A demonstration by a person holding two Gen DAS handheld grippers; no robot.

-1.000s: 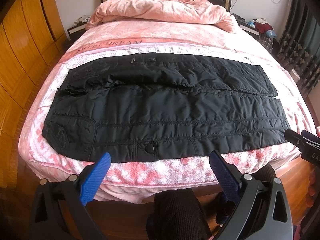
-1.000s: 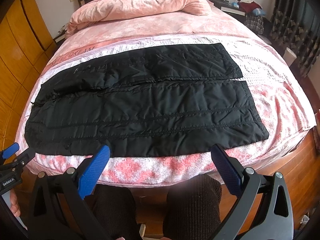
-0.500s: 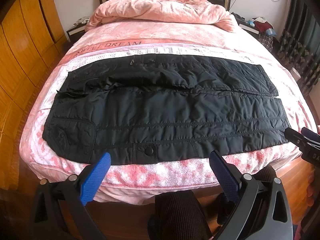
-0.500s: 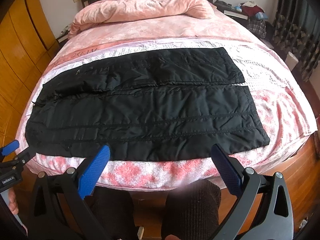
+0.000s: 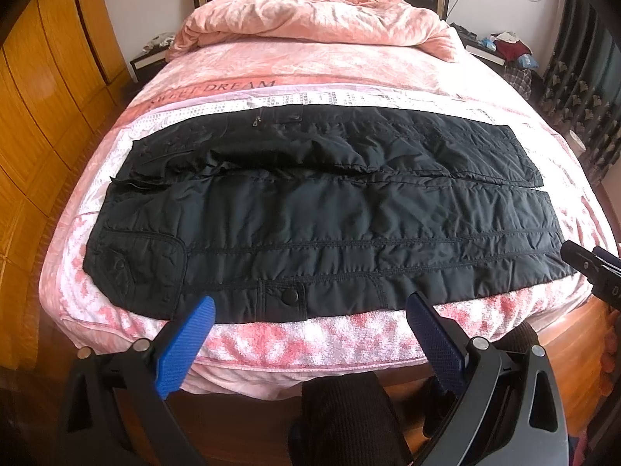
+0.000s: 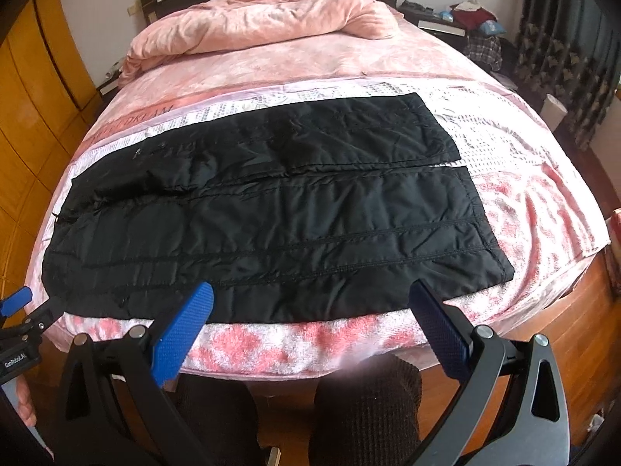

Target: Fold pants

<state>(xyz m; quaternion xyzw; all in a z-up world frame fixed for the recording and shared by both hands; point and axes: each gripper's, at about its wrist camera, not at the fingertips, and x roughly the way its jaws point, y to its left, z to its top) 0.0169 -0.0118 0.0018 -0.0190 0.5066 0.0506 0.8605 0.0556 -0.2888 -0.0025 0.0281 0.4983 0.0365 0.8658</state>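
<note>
Black quilted pants [image 5: 318, 217] lie flat across the near part of the bed, waist to the left, leg cuffs to the right, the two legs side by side. They also show in the right wrist view [image 6: 271, 217]. My left gripper [image 5: 310, 330] is open and empty, held just off the bed's near edge by the near leg's snap pocket. My right gripper [image 6: 310, 318] is open and empty, off the same edge further right. Each gripper shows at the edge of the other's view.
A pink patterned towel [image 5: 310, 341] covers the bed under the pants. A crumpled pink duvet [image 5: 310, 15] lies at the headboard. Wooden wardrobe [image 5: 42, 108] on the left, nightstand with clutter [image 5: 500, 46] and curtains on the right. The person's dark-trousered knees [image 6: 365, 400] are below.
Both grippers have moved a little forward and up toward the bed, so the pants sit slightly lower and larger in view. The jaws have stayed open.
</note>
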